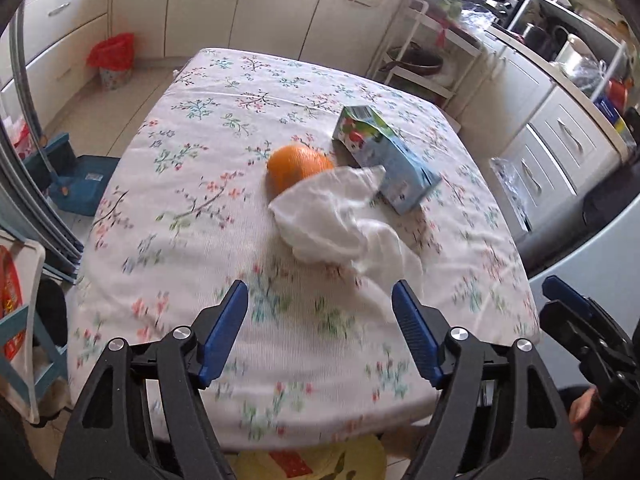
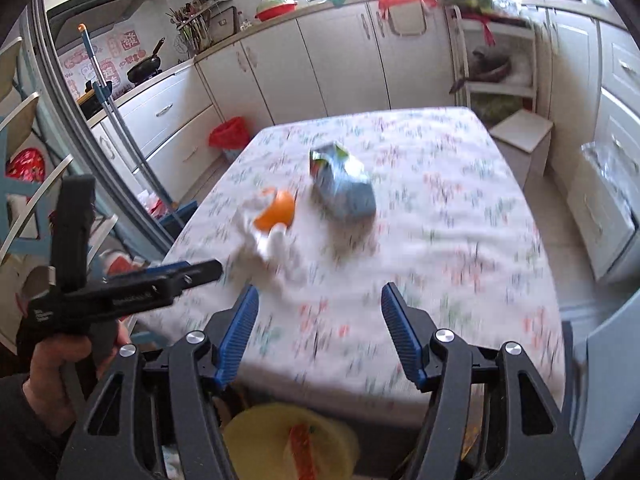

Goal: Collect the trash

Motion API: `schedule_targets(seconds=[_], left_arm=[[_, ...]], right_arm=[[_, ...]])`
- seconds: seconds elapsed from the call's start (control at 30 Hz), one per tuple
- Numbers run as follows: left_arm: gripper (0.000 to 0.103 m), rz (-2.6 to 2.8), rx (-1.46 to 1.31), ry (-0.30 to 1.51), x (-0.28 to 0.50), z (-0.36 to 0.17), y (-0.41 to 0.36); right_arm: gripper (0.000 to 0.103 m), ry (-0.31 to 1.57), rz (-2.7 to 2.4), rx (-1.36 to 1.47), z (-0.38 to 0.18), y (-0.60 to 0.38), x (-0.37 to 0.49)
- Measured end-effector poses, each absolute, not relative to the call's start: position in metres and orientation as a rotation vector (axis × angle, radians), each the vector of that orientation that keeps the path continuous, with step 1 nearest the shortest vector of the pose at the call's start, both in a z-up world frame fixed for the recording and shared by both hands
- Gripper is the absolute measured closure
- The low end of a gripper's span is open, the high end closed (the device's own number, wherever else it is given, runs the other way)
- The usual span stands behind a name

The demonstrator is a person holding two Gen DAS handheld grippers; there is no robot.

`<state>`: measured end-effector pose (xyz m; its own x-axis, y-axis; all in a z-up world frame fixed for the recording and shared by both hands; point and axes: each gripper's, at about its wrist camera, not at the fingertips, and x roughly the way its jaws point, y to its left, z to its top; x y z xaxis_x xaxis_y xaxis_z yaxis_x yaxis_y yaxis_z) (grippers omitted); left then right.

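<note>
An orange (image 1: 298,168) lies mid-table on the floral tablecloth (image 1: 192,248). A crumpled white tissue (image 1: 340,220) rests against its near side. Just behind and to the right, a blue drink carton (image 1: 384,160) lies on its side. My left gripper (image 1: 320,286) hovers over the near part of the table, short of the tissue, open and empty. My right gripper (image 2: 320,289) is also open and empty above the near table edge, with the orange (image 2: 278,212), tissue (image 2: 266,242) and carton (image 2: 342,184) ahead of it. The two grippers are side by side.
A small bin with a red liner (image 1: 114,60) stands on the floor past the table's far left corner. A yellow container (image 2: 288,440) sits below the near table edge. Cabinets line the back and right; a white shelf rack (image 2: 496,68) and a stool (image 2: 520,136) stand at the far right.
</note>
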<state>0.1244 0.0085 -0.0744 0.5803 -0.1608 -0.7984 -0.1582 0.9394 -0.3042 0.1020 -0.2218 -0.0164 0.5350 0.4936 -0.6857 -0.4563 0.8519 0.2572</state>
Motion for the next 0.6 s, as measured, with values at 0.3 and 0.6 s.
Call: schedule_targets(seconds=[0.3, 0.6], left_arm=[[0.056, 0.067, -0.439, 0.977, 0.183, -0.096, 0.026], [0.100, 0.032, -0.486, 0.915, 0.174, -0.072, 0.049]], right_arm=[[0.039, 0.882, 0.581, 0.154, -0.025, -0.222, 0.141], [0.039, 0.869, 0.548, 0.166, -0.021, -0.217, 0.166]])
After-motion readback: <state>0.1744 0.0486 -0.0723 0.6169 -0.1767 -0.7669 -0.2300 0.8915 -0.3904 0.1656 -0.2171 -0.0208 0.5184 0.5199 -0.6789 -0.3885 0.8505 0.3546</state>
